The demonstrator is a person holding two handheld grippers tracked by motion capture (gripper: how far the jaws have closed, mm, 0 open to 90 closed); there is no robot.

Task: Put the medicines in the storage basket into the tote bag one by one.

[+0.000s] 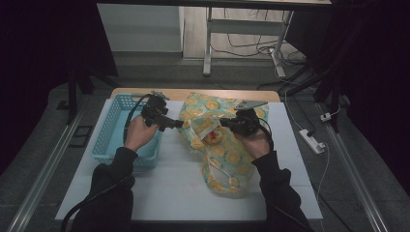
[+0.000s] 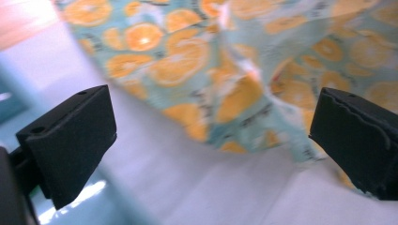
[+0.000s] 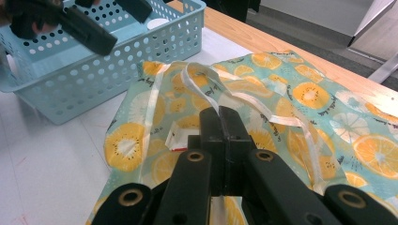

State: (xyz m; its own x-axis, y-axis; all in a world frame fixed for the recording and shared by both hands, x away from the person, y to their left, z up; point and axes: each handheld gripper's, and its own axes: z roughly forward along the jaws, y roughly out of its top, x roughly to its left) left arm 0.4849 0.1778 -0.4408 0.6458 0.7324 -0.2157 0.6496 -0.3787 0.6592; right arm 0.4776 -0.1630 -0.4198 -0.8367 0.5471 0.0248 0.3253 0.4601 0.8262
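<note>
A cloth bag (image 1: 227, 154) printed with orange slices lies on the white table (image 1: 174, 188). My right gripper (image 1: 223, 122) is shut on the bag's white strap (image 3: 202, 77) and lifts the bag's mouth; its jaws (image 3: 219, 115) meet on the ribbon. A red and white packet (image 3: 176, 140) peeks out at the bag's opening. My left gripper (image 1: 176, 124) stands open just left of the bag, near the basket's right side. In the left gripper view its jaws (image 2: 211, 140) are spread wide before the bag (image 2: 187, 61), with nothing between them.
A light blue perforated basket (image 1: 109, 130) stands at the table's left, with a white round object (image 3: 157, 22) inside. A wooden edge (image 1: 193, 93) runs along the table's far side. A power strip (image 1: 312, 140) and cables lie on the floor at the right.
</note>
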